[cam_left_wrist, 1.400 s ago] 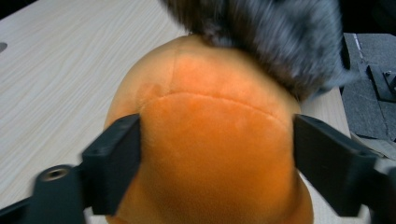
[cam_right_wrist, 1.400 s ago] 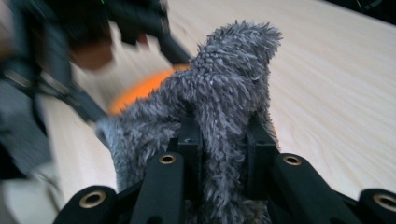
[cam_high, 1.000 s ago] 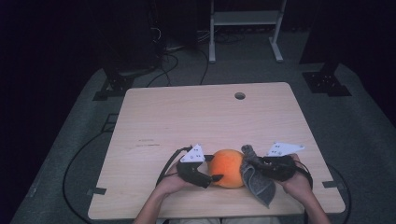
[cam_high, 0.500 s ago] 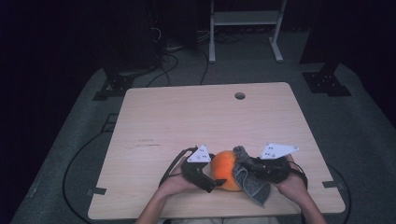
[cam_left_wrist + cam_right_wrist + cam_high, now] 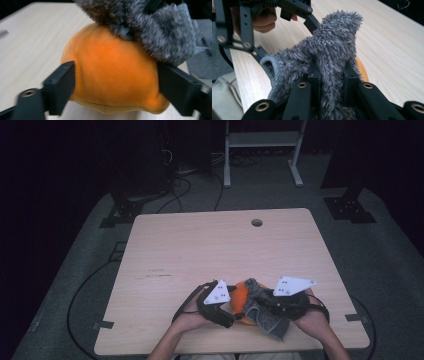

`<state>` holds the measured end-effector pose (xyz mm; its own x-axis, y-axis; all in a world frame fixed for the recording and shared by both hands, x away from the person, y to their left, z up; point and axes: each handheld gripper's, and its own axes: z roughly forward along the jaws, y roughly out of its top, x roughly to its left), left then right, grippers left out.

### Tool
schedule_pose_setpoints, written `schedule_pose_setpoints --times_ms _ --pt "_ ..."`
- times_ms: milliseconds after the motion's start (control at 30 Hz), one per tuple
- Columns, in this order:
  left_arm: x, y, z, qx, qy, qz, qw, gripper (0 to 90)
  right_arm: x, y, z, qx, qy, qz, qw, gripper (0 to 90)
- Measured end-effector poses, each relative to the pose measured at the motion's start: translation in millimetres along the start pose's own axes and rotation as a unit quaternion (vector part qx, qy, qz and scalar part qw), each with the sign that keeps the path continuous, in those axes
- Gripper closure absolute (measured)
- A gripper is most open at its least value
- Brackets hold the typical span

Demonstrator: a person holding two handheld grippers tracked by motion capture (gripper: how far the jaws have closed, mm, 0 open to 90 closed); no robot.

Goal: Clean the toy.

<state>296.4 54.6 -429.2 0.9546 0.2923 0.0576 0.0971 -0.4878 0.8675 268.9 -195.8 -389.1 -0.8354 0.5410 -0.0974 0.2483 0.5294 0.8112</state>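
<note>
Two grippers work close together at the near edge of the tabletop (image 5: pixel 200 250), and the thing between them is an orange plush ball (image 5: pixel 112 75) with a grey fuzzy cloth (image 5: pixel 329 55) draped over its top; in the high view the ball (image 5: pixel 239 296) sits on the wood just in front of the person, between the two hands. Compared with the earlier high views, the right gripper (image 5: pixel 272 307) has drawn the cloth (image 5: pixel 262 310) in and a little upward, so the grey pile now bunches across the ball's right side instead of hanging off below it; its jaws are pinched tight on a fold of that cloth, as the right gripper view shows, with fibres pressed between the two black bars. The left gripper (image 5: pixel 112 85) has its jaws standing on either side of the ball; they have just been opening and then easing back in, with the ball between them; the left jaw sits at the plush surface and the right one is partly under the cloth's edge, so whether they press hard enough to hold I cannot tell. My judgement is that the work in hand is wiping or wrapping the ball with the cloth; the left side has re-seated itself to steady the ball, which should let the right pull the cloth across without the ball rolling away.
</note>
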Motion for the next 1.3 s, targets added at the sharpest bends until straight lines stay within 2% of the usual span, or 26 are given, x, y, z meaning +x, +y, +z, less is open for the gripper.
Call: schedule_pose_setpoints --times_ms 67,167,233,300,333,400,433,500,600,700,767,833,900,967,1033,1100,1167,1233,1300 --pt "1.9 -1.2 0.0 -0.003 -0.002 -0.010 0.9999 15.9 -4.5 -3.7 -1.7 0.016 -0.020 0.000 0.9997 72.8" --pt "0.2 0.2 -0.4 -0.004 0.001 0.004 1.0000 20.2 -7.2 -3.8 -6.2 0.016 -0.025 0.006 0.9995 72.9" --pt "-2.8 3.0 -0.1 -0.005 0.003 0.015 0.9999 21.1 -1.6 3.4 -9.6 0.003 -0.018 -0.002 0.9998 72.9" --pt "-7.2 7.0 0.3 -0.001 0.002 0.033 0.9994 21.3 7.5 13.5 -10.4 -0.016 0.005 -0.012 0.9998 72.9" --pt "-9.7 8.3 0.7 0.001 0.003 0.043 0.9991 21.5 12.4 18.4 -8.4 -0.019 0.011 -0.018 0.9996 72.8" --pt "-12.1 8.7 0.6 0.006 0.005 0.049 0.9988 21.8 18.6 23.8 -1.4 -0.006 0.010 -0.032 0.9994 72.7" --pt "-11.5 7.7 0.2 0.007 0.004 0.049 0.9988 22.2 18.0 23.2 1.7 0.000 0.008 -0.032 0.9995 72.7" --pt "-9.5 3.7 -0.7 0.006 0.001 0.041 0.9991 23.1 9.6 17.6 3.3 -0.004 0.013 -0.011 0.9998 72.8" --pt "-4.9 -1.0 -1.9 0.013 -0.008 0.034 0.9993 23.3 -6.1 2.5 1.4 0.004 -0.006 0.016 0.9998 72.8" --pt "-0.7 2.5 -3.5 -0.004 -0.018 0.012 0.9998 14.9 -13.9 -9.7 1.8 -0.006 0.001 0.046 0.9989 73.0" --pt "1.2 4.7 -3.1 -0.016 -0.017 -0.001 0.9997 11.5 -8.6 -6.6 2.9 -0.012 0.003 0.038 0.9992 72.9" --pt "0.3 2.7 -0.3 0.003 -0.010 0.010 0.9999 12.0 1.8 -1.6 8.3 -0.019 0.023 0.023 0.9993 72.5" --pt "1.4 -3.4 -1.7 0.008 -0.013 0.013 0.9998 15.6 8.5 1.9 14.2 -0.007 0.018 0.001 0.9998 72.6" --pt "5.1 -7.5 -5.2 0.014 -0.018 0.000 0.9997 19.4 5.0 1.0 14.2 -0.009 0.021 0.006 0.9997 72.8" --pt "8.2 -10.0 -8.1 0.029 -0.020 -0.004 0.9994 20.9 -2.1 -5.3 12.8 -0.002 0.006 0.019 0.9998 72.9" --pt "9.7 -9.7 -9.5 0.023 -0.024 -0.009 0.9994 20.8 -10.5 -14.6 11.0 0.002 -0.001 0.045 0.9990 72.9" --pt "9.8 -4.2 -8.6 0.012 -0.022 -0.015 0.9996 16.1 -13.7 -18.9 9.4 -0.003 0.000 0.063 0.9980 73.0" --pt "9.1 -0.4 -5.5 0.015 -0.013 -0.016 0.9997 9.6 -10.0 -16.1 10.1 -0.007 -0.001 0.056 0.9984 72.7" --pt "8.0 -1.9 -2.9 0.034 -0.006 -0.004 0.9994 9.8 -6.3 -13.2 12.0 -0.018 0.015 0.049 0.9985 72.5"
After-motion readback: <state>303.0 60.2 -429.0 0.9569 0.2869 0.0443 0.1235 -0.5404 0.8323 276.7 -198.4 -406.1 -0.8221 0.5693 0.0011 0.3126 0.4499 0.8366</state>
